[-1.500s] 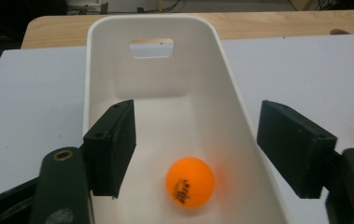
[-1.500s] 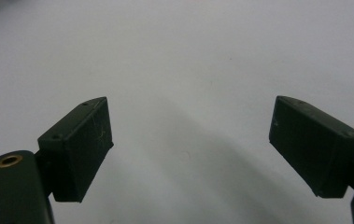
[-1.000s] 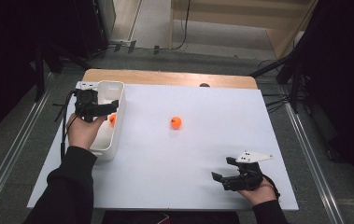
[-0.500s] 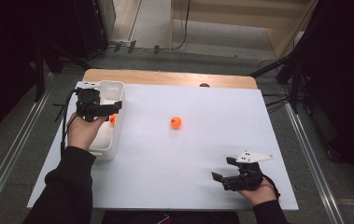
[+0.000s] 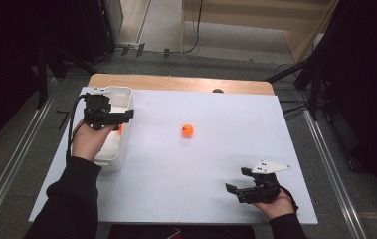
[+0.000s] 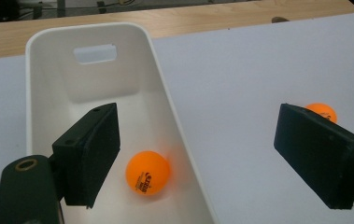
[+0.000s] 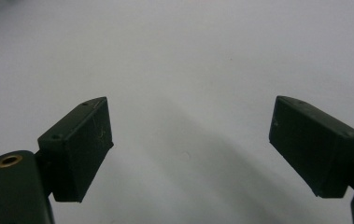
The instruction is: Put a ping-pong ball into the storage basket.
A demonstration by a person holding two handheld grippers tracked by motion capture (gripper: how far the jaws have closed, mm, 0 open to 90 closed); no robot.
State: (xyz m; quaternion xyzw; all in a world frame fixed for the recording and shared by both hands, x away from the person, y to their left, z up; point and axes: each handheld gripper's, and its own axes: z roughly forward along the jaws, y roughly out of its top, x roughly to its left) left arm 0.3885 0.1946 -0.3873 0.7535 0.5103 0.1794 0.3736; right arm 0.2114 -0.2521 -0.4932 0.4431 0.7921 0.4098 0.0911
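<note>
An orange ball (image 6: 147, 172) lies on the floor of a white bin (image 6: 48, 93) at the table's left. My left gripper (image 6: 198, 140) hovers over the bin's right wall. Its jaws have just been opening and now stand wide with nothing gripped between them; the ball rests below them. From above, the left gripper (image 5: 125, 117) sits over the bin (image 5: 119, 90), with the ball (image 5: 120, 128) just under it. A second orange ball (image 5: 187, 131) lies on the white tabletop near the middle. My right gripper (image 5: 238, 179) rests low at the front right, open and empty (image 7: 188, 135).
The white sheet covers a wooden table (image 5: 176, 83) whose bare far edge shows behind the bin. Dark floor and metal rails (image 5: 7, 164) flank both sides. The second ball (image 6: 322, 110) peeks from behind the left gripper's right jaw.
The left hand has shifted only slightly over the bin, and the ball below it has stayed in place. The right gripper has kept still.
</note>
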